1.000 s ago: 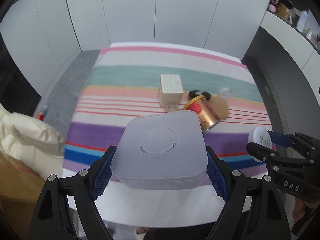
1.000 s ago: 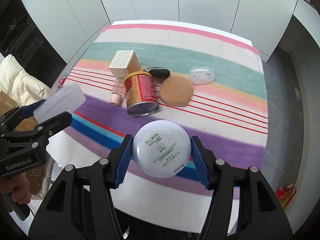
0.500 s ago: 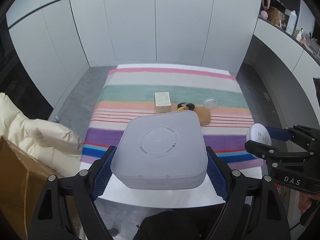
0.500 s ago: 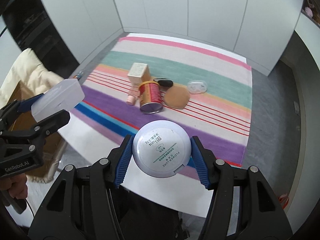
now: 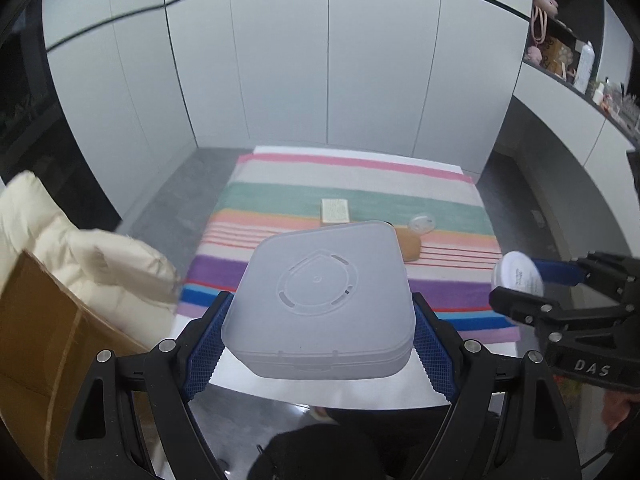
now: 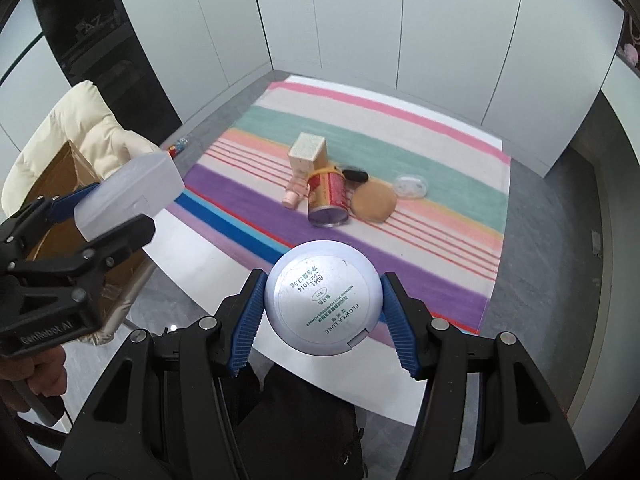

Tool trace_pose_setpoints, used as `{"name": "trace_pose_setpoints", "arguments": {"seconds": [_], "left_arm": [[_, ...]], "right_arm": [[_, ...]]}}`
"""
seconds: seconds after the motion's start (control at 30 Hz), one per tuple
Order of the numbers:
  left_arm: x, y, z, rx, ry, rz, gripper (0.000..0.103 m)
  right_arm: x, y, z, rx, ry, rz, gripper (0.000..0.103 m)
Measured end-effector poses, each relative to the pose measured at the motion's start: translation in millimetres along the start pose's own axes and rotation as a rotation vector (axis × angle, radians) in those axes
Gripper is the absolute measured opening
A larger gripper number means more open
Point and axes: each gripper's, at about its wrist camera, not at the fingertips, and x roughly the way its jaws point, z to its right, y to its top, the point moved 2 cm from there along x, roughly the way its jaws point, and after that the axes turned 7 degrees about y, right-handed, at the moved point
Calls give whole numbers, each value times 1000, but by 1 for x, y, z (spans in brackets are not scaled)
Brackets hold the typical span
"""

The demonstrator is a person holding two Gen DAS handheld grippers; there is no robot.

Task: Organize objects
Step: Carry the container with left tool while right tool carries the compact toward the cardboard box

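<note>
Left wrist view: the striped cloth [image 5: 360, 184] now sits much smaller and further below me than a second ago, so both my hands have lifted up and back from the table. My left gripper [image 5: 318, 320] stands wide, its blue pads pressed on either side of the frosted square box [image 5: 320, 292], carried clear of the cloth. In the right wrist view my right gripper [image 6: 322, 304] is drawn in fairly narrow on the round powder compact [image 6: 322, 296], pads clamped on its rim. Neither grip has shifted. I judge both pickups done, with the next step being to bring compact and box together or carry them aside. The red tin [image 6: 328, 198], tan puff [image 6: 374, 202], cream carton [image 6: 308, 152] and what looks like a clear lid [image 6: 410, 186] lie on the cloth.
</note>
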Motion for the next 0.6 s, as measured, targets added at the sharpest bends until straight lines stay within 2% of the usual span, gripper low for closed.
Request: {"name": "trace_pose_setpoints", "arguments": {"seconds": [0.07,0.37,0.6], "left_arm": [[-5,1,-2,-1,16,18,85],[-19,1,-16,-40,-5,48,85],[-23,6,-43,-113,43,75,85]], "right_arm": [[-2,1,-2,-4,-6,9,60],[-13,11,-14,-10,-23,79,60],[-8,19,-36,-45,-10,98,60]]}}
